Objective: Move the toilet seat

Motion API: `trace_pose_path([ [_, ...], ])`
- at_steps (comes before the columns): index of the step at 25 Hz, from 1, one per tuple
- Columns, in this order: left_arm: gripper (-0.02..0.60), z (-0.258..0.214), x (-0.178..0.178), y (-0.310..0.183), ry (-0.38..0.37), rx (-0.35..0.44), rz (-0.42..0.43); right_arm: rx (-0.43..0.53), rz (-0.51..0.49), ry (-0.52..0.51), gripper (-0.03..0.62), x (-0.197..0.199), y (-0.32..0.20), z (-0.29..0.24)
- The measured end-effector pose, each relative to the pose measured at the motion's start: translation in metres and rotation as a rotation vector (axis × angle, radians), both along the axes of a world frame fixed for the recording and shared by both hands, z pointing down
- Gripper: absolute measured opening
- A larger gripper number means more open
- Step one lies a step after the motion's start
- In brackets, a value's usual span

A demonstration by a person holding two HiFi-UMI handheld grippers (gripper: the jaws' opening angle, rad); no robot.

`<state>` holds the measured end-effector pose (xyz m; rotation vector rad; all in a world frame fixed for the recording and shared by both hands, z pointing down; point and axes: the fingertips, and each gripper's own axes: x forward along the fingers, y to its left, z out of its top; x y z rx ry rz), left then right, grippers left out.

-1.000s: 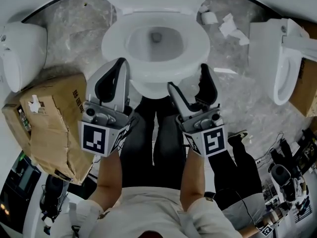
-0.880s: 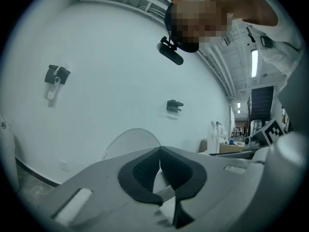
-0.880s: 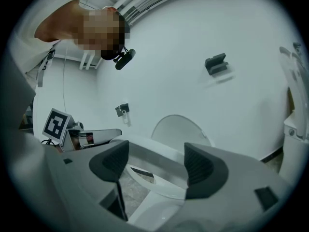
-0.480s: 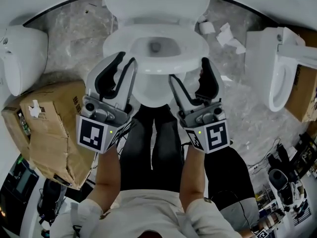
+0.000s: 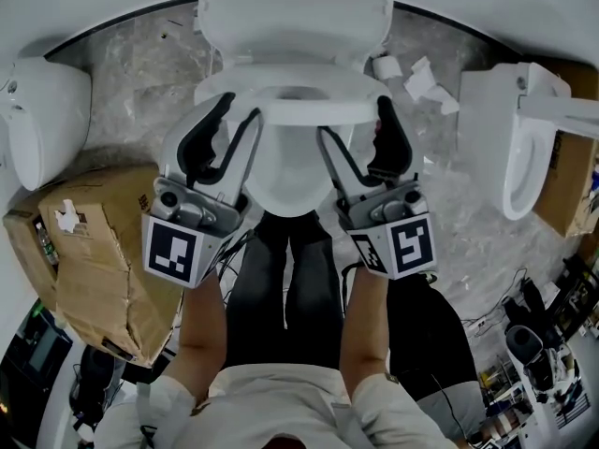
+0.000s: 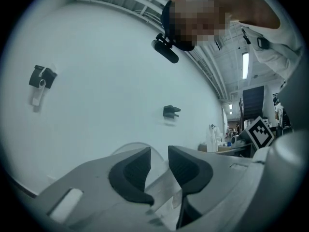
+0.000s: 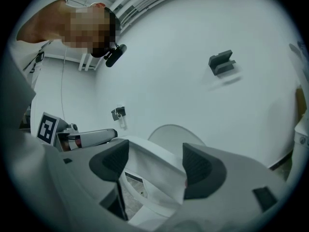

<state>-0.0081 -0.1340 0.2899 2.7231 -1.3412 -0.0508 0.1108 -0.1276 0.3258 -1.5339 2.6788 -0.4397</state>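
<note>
No text, label or number is legible.

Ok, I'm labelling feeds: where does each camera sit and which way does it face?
Head view: on the person's head, steeply down at the toilet seat; shows forearms, legs, left gripper, right gripper.
Left gripper view: on that gripper, level along its jaws (just been opening, seat rim in their gap), toward a white wall; head camera above.
Right gripper view: on that gripper, along wide-apart jaws straddling the seat; same wall and camera.
Shared: seat in all three; each gripper view catches the other's marker cube.
</note>
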Motion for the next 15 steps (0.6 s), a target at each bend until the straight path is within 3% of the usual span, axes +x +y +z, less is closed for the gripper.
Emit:
trace_pose_path([
  [10, 0.103, -0.004, -0.008, -0.029, -0.003, 0.032, -0.021, 0.019, 0.014, 0.013, 0.322, -0.003, -0.039, -0.004],
  [15, 0.103, 0.001, -0.007, -0.041, -0.007, 0.03, -0.018, 0.017, 0.024, 0.03, 0.282, -0.001, -0.058, -0.003],
])
